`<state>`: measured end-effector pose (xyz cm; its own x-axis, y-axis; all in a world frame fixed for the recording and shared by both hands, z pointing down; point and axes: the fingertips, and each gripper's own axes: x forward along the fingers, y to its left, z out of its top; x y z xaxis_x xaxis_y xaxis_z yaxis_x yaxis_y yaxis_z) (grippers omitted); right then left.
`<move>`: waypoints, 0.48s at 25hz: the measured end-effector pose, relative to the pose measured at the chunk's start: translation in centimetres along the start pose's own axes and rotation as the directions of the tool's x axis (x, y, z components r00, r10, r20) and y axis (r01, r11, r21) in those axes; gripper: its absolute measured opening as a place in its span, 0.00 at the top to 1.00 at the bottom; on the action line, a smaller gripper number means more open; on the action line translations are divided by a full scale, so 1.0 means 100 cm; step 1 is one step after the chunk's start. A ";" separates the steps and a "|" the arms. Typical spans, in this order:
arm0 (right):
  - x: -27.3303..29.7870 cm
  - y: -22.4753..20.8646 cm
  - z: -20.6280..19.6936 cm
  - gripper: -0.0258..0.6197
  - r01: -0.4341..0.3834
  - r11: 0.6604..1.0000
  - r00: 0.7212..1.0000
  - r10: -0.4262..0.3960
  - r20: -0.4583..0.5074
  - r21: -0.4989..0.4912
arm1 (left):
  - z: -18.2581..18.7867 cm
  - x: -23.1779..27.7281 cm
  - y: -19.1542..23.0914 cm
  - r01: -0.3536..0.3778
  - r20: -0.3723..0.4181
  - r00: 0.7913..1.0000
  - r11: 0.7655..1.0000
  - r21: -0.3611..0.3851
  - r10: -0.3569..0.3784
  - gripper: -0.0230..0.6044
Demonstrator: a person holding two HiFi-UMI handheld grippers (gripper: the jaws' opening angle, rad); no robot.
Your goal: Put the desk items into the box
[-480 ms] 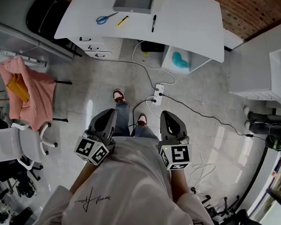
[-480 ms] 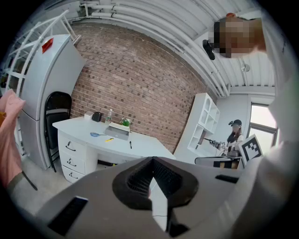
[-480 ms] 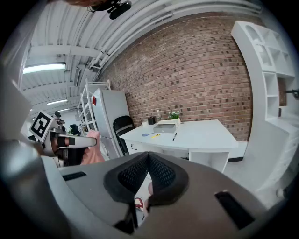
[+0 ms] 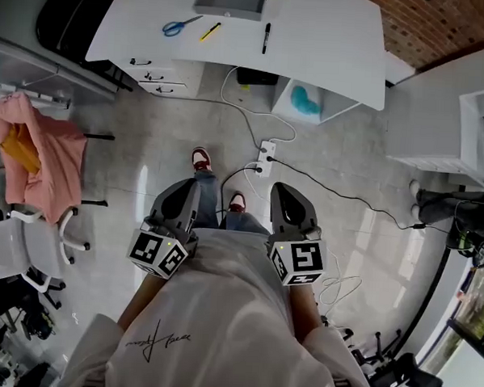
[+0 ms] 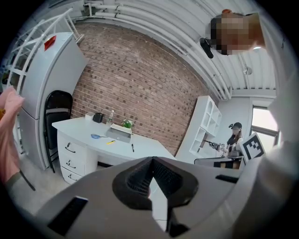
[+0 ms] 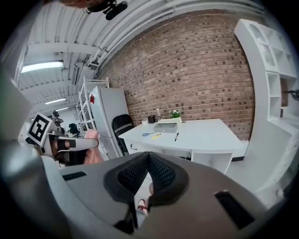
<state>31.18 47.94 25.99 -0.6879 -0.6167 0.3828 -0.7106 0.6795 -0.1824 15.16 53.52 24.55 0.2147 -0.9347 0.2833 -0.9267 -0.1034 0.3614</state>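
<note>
A white desk (image 4: 330, 48) stands well ahead of me. On it lie a grey open box (image 4: 229, 0), blue scissors (image 4: 180, 25), a yellow marker (image 4: 208, 31) and a black pen (image 4: 266, 38). Both grippers are held close to the person's waist, far from the desk. My left gripper (image 4: 187, 195) is shut and holds nothing. My right gripper (image 4: 284, 192) is likewise shut and holds nothing. The left gripper view shows the box (image 5: 117, 133), scissors (image 5: 96, 136) and pen (image 5: 132, 147) beyond the closed jaws. The right gripper view shows the box (image 6: 167, 127) and pen (image 6: 176, 136).
A power strip (image 4: 265, 157) with trailing cables lies on the floor between me and the desk. A black chair (image 4: 61, 17) stands left of the desk, a pink cloth (image 4: 34, 149) hangs at left, a white office chair (image 4: 24, 254) below it. A white shelf (image 4: 480, 120) is at right.
The person has stepped slightly forward, so the desk sits a little higher in the head view. Both grippers stay shut at the waist.
</note>
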 end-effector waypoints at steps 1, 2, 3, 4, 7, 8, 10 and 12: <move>0.003 0.000 0.003 0.92 -0.002 1.000 1.000 0.002 0.001 0.009 | 0.003 0.002 0.005 -0.005 0.007 1.000 1.000 0.003 0.004 0.95; 0.007 0.001 0.006 0.92 -0.005 1.000 1.000 0.005 0.001 0.013 | 0.007 0.004 0.009 -0.011 0.013 1.000 1.000 0.012 0.011 0.95; 0.011 0.002 0.010 0.92 -0.008 1.000 1.000 0.008 0.002 0.010 | 0.011 0.006 0.013 -0.018 0.019 1.000 0.999 0.028 0.018 0.95; 0.016 0.002 0.015 0.92 -0.009 1.000 1.000 0.009 0.003 0.000 | 0.015 0.009 0.017 -0.022 0.024 0.999 0.999 0.050 0.021 0.95; 0.035 0.011 0.027 0.92 -0.030 0.999 1.000 0.030 -0.008 -0.032 | 0.031 0.018 0.028 -0.016 0.033 0.999 0.994 0.104 0.013 0.95; 0.042 0.016 0.028 0.92 -0.048 0.998 0.999 0.047 -0.021 -0.039 | 0.034 0.020 0.032 -0.013 0.035 0.999 0.994 0.113 0.009 0.95; 0.058 0.026 0.028 0.92 -0.082 0.995 0.995 0.079 -0.055 -0.060 | 0.039 0.025 0.042 -0.011 0.035 0.999 0.990 0.139 0.006 0.95; 0.075 0.034 0.029 0.92 -0.104 0.991 0.992 0.096 -0.086 -0.086 | 0.043 0.031 0.051 -0.010 0.028 1.000 0.985 0.175 0.005 0.95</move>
<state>23.15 44.52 25.61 -0.7378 -0.5117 0.4402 -0.6200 0.7717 -0.1421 9.79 48.58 23.42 0.2016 -0.9445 0.2595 -0.9684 -0.1524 0.1976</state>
